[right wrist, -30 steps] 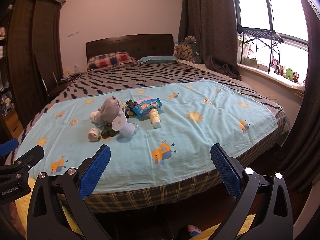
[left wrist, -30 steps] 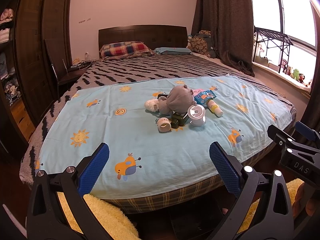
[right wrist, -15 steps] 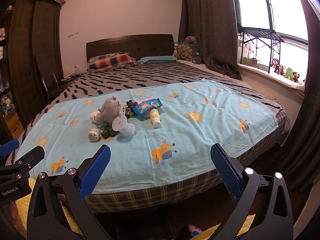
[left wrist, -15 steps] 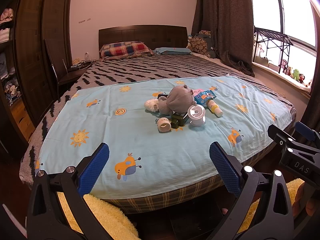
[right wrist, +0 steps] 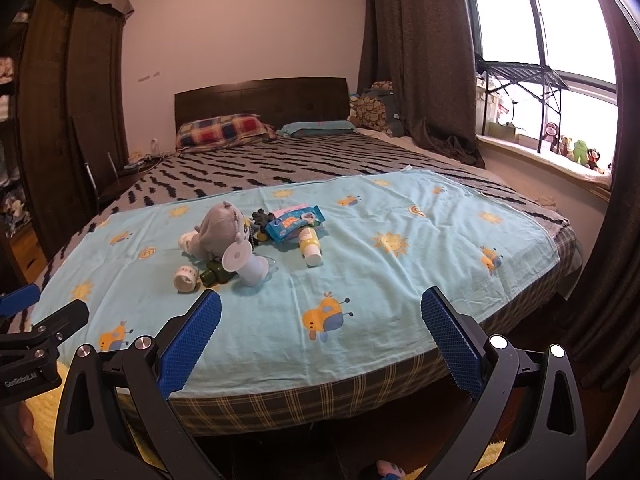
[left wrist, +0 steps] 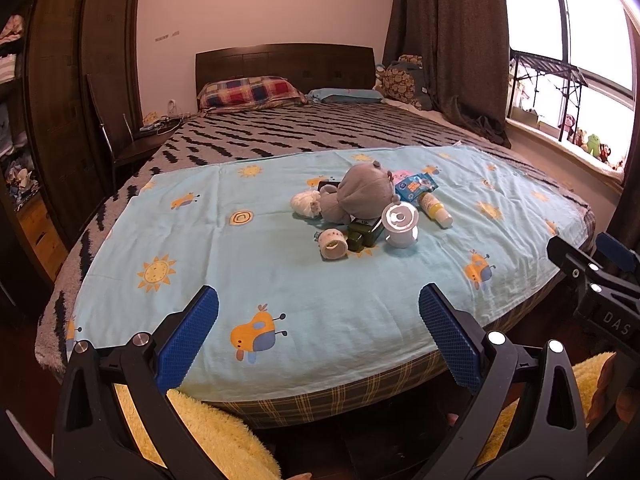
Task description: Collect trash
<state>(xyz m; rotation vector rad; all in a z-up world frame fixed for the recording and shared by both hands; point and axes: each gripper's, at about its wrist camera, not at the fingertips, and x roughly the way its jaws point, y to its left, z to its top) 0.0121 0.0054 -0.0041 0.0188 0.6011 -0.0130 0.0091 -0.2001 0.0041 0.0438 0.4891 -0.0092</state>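
A small heap lies in the middle of the light blue sheet on the bed: a grey plush toy, a blue wipes packet, a yellow bottle, a white paper cup, a dark green bottle and a clear plastic cup. The heap also shows in the right wrist view, with the plush and packet. My left gripper is open and empty, short of the bed's foot. My right gripper is open and empty beside it.
A dark wardrobe and a chair stand left of the bed. Curtains and a window sill with toys are on the right. A yellow fluffy rug lies on the floor below the grippers.
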